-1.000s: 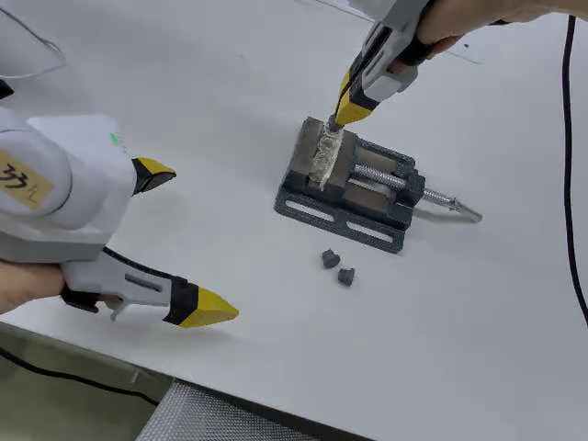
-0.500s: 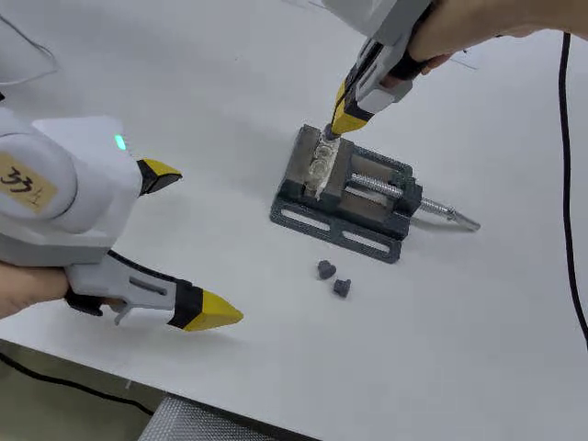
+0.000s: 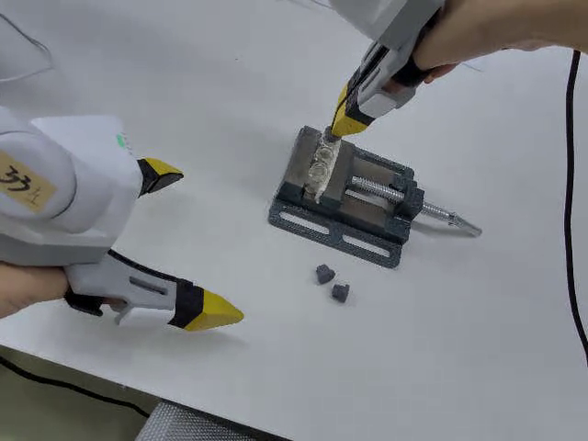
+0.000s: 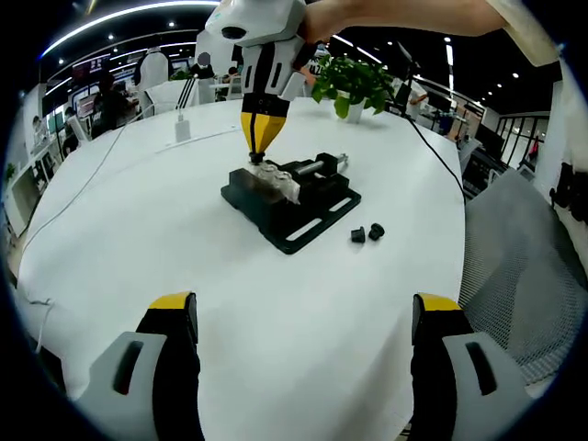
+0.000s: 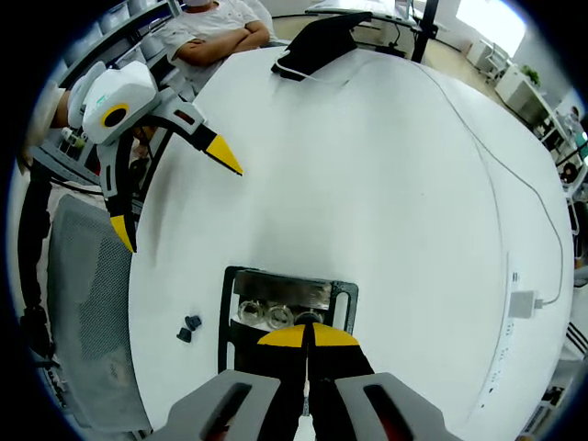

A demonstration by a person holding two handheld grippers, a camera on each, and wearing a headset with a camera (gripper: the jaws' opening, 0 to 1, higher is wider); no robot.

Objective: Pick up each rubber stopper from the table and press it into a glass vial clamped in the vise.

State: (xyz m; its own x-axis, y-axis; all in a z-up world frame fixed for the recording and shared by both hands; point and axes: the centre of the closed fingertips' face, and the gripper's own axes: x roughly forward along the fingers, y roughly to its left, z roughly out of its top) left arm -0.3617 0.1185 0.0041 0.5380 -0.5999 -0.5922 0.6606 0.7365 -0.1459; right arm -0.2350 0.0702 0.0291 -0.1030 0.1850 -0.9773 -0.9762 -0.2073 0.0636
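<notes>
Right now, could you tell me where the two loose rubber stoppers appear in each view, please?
Head view: loose stoppers lower centre, just below the vise.
Left gripper view: stoppers right of centre, right of the vise.
Right gripper view: stoppers lower left, left of the vise.
Shared landmark: the vise.

Place: an open-plan office or lab floor, not a home.
Table (image 4: 303, 312): big, round and white, meeting-room style.
Ceiling: long light strips (image 4: 119, 18) overhead.
Seating: a grey mesh chair (image 4: 524, 276) pulled up at the edge.
Greenery: a potted plant (image 4: 354, 87) on the far side.
Company: a person (image 5: 216, 32) sits nearby, arms folded.
Wiring: a cable (image 5: 496, 175) runs to a white adapter (image 5: 521, 303).
</notes>
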